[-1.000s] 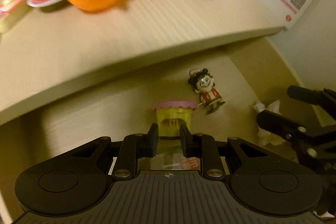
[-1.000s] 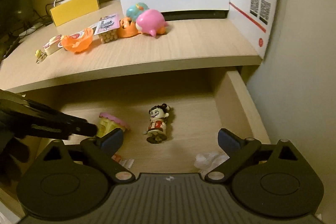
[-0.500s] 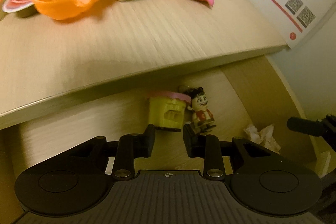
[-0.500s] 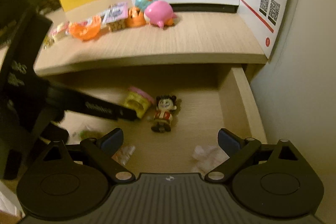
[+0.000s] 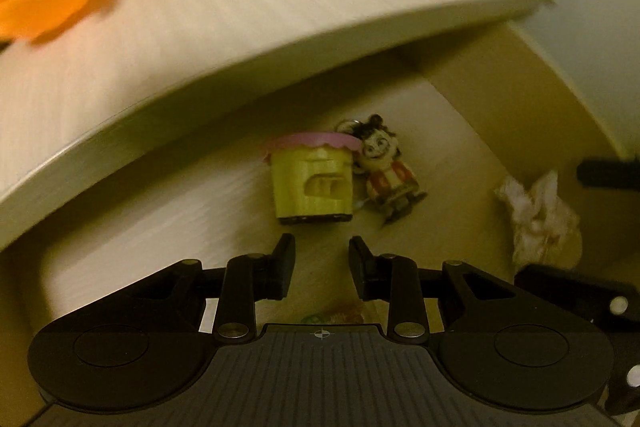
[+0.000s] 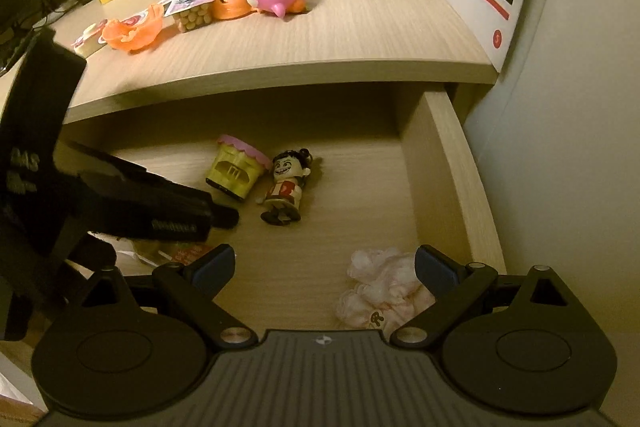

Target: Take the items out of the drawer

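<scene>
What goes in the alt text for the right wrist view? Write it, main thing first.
An open wooden drawer holds a yellow toy pot with a pink rim, a small figurine and a crumpled pink wrapper. The left gripper reaches toward the pot; the right gripper hangs open.

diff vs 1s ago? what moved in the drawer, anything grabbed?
The left gripper pushed further into the drawer toward the yellow toy house, which now lies just ahead of its parted fingers; its jaws widened slightly. Nothing grabbed or released. The right gripper stayed wide open and empty. House, figurine and crumpled pink cloth kept their places.
</scene>
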Action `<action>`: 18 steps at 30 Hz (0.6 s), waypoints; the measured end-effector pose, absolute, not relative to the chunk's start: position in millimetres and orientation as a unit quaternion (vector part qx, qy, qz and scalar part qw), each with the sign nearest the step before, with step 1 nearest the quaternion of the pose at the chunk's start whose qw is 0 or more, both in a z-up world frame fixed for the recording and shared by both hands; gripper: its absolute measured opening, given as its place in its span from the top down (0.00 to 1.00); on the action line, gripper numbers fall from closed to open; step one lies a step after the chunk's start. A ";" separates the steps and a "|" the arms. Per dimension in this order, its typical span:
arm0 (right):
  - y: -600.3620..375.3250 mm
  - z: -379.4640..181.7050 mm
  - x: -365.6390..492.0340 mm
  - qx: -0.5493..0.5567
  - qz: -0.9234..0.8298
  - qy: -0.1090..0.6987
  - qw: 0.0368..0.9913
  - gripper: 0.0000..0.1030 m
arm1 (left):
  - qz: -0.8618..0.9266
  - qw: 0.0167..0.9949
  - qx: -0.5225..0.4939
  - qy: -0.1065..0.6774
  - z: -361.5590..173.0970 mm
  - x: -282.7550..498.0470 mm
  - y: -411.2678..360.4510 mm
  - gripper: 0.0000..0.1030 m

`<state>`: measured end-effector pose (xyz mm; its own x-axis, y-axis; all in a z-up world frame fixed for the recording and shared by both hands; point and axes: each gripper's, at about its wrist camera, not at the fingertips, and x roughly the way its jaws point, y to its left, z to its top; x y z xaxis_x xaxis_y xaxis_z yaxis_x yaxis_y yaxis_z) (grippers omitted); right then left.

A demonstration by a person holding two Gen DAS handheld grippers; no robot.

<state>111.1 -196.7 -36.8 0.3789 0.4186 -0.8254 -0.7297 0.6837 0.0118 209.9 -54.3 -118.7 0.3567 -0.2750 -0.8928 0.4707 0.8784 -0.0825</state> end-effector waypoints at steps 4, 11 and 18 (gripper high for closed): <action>-199.8 -37.7 111.2 -0.176 0.358 0.433 0.808 0.06 | -0.246 0.814 0.139 0.508 -119.5 203.0 -64.6 0.53; -202.0 -38.1 112.2 -0.167 0.361 0.432 0.810 0.06 | -0.258 0.805 0.121 0.520 -116.9 209.9 -56.5 0.47; -199.8 -38.7 110.2 -0.172 0.368 0.430 0.806 0.06 | -0.200 0.845 0.046 0.494 -103.1 232.3 -40.2 0.48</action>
